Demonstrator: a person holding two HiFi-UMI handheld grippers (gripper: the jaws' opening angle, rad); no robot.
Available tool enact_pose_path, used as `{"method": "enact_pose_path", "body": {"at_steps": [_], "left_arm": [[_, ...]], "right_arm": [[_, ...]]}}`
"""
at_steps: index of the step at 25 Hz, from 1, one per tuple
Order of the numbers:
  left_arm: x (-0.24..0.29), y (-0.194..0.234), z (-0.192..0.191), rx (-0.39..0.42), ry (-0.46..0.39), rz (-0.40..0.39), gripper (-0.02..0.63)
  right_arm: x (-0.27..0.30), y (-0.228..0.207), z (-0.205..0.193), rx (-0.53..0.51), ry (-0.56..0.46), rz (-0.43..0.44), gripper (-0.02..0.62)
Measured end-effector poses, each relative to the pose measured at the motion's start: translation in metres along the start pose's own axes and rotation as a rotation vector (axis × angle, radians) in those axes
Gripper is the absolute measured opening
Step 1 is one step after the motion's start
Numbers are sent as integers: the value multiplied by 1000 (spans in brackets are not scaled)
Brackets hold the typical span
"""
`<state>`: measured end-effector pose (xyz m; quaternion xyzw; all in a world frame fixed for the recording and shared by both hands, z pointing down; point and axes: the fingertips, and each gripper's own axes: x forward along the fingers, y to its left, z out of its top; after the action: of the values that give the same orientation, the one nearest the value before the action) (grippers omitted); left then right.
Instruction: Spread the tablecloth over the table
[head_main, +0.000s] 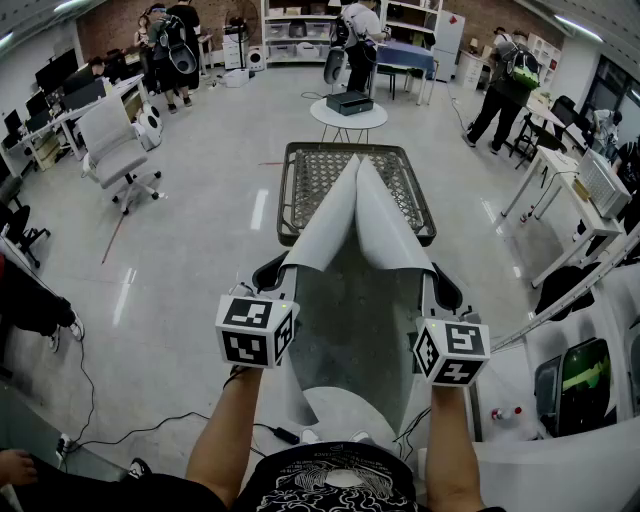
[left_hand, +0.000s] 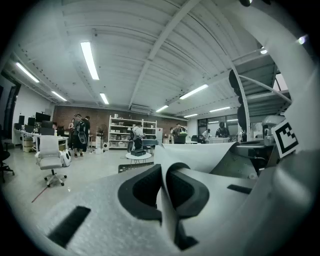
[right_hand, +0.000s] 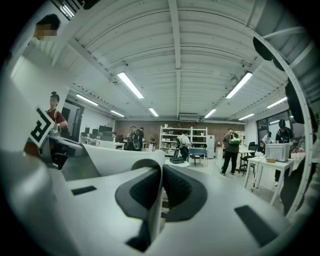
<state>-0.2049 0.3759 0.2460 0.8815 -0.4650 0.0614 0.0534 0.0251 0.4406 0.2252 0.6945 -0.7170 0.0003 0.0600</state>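
A pale grey tablecloth (head_main: 340, 230) hangs in the air between my two grippers, its far part folded into a peak over the metal mesh table (head_main: 300, 195). My left gripper (head_main: 272, 268) is shut on the cloth's left near edge; the thin sheet (left_hand: 161, 197) is pinched between its dark pads. My right gripper (head_main: 440, 290) is shut on the right near edge, the cloth (right_hand: 156, 210) clamped between its pads. Both grippers are held about level, above the floor and short of the table.
A small round white table (head_main: 348, 118) with a dark box stands beyond the mesh table. An office chair (head_main: 112, 148) is at the left, desks (head_main: 580, 190) at the right. Several people stand at the back by shelves (head_main: 300, 30). Cables (head_main: 150, 430) lie on the floor near my feet.
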Motion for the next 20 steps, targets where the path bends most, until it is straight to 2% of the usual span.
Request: {"method": "enact_pose_path", "body": {"at_steps": [12,20], "left_arm": [[14,15,-2,-19,1,-24,9],[47,31,4,-4,4,8,9]], "right_arm": [[13,3,5,-3,-9,-26,6],[54,-11,5,4,-21,-4,6]]}}
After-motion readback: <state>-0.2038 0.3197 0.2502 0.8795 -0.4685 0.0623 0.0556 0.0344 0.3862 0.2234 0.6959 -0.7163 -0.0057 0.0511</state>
